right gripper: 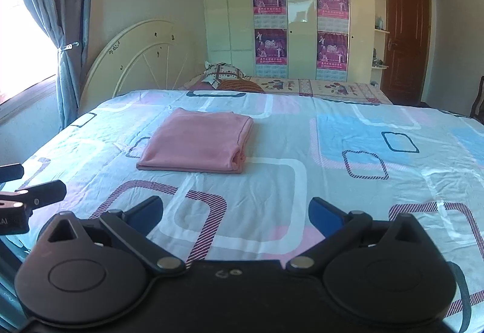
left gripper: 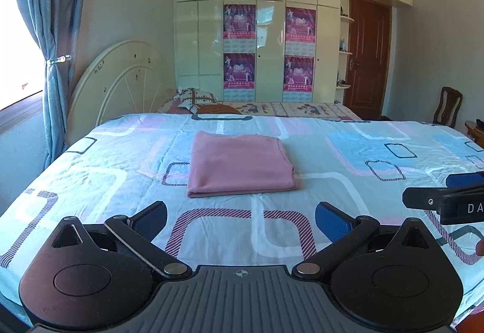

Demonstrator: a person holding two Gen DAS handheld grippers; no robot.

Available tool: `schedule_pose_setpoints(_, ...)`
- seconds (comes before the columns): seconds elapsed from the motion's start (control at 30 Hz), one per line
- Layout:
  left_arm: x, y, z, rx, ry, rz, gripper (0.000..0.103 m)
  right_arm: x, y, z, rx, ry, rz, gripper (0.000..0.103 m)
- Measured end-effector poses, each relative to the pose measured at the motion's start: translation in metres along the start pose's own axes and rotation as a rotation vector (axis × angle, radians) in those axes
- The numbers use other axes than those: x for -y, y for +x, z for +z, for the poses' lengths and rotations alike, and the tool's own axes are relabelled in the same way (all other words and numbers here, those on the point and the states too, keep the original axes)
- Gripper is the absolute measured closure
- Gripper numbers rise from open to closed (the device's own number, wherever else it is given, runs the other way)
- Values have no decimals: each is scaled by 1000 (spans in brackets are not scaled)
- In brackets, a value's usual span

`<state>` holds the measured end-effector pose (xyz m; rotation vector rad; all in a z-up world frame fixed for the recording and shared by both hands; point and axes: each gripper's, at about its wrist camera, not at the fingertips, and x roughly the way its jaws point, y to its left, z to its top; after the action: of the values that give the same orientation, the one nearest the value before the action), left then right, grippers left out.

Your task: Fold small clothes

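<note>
So the pink garment (left gripper: pixel 240 165) is sitting folded into a neat rectangle on the bed (left gripper: pixel 302 230), roughly in the middle of the patterned sheet and a bit toward the headboard (left gripper: pixel 121 81) side. Layers are stacked flat, with the doubled-over edges showing at its right end in the right wrist view (right gripper: pixel 198 140).

Both tools hover low over the near part of the bed, well short of the garment and not touching it. The left tongs (left gripper: pixel 241 222) are spread wide, blue pads apart, nothing between them but bare sheet. Same story with the right tongs (right gripper: pixel 236 216): wide open, holding nothing. Each one peeks into the other's camera too, the right tongs at the right edge of the left view (left gripper: pixel 447 196), the left tongs at the left edge of the right view (right gripper: pixel 27 196), so they're side by side.

Background stuff: a cream wardrobe (left gripper: pixel 260 30) with four magenta posters (left gripper: pixel 239 21) on its doors, a second bed (left gripper: pixel 302 109) with a floral cover behind the first, a blue curtain (left gripper: pixel 57 30) tied back at the window, a brown door (left gripper: pixel 367 57) and a wooden chair (left gripper: pixel 449 106) off to the right.
</note>
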<state>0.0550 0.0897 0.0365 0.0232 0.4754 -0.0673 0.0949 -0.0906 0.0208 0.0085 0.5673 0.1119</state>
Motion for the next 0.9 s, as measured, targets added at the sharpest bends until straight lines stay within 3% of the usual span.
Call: schedule_pose_setpoints(0.9, 1, -25, -9, 43, -35, -15, 0, -15, -24, -1, 44, -17, -16, 0)
